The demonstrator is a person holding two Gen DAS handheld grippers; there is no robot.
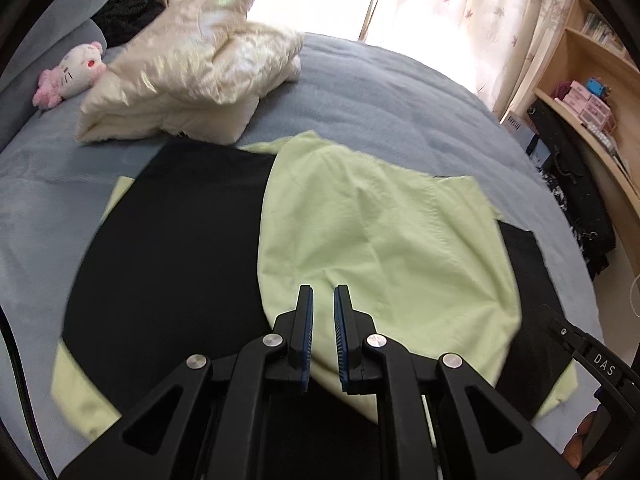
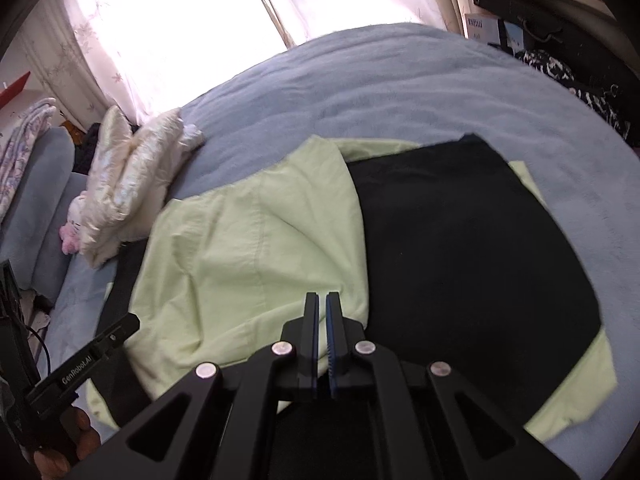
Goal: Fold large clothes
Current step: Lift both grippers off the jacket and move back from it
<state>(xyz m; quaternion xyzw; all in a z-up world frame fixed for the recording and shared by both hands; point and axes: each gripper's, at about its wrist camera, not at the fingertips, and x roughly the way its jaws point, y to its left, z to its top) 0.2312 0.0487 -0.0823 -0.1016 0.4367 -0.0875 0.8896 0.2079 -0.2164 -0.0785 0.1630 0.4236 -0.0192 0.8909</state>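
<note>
Garment (image 1: 384,240): light green cloth, lying partly folded over a flat black board (image 1: 172,248) on the bed (image 1: 380,92).
Writing: "DAS" on right gripper (image 2: 322,298); "GenRobot.AI" on left gripper (image 1: 323,290).
Left fingers: nearly together, holding nothing.
Right fingers: together, empty.
Farther: shiny cream bedding (image 1: 192,68), pink-white plush (image 1: 72,74).

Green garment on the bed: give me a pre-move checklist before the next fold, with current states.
1. Left gripper free of cloth: ok, fingers nearly shut with nothing between them.
2. Right gripper free of cloth: ok, shut and empty.
3. Green garment folded flap lies flat: not ok, creased and bunched.
4. Black cloth spread flat: ok.
5. Cream jacket apart from the garment: ok.
6. Bed space beyond the fold: ok.
</note>
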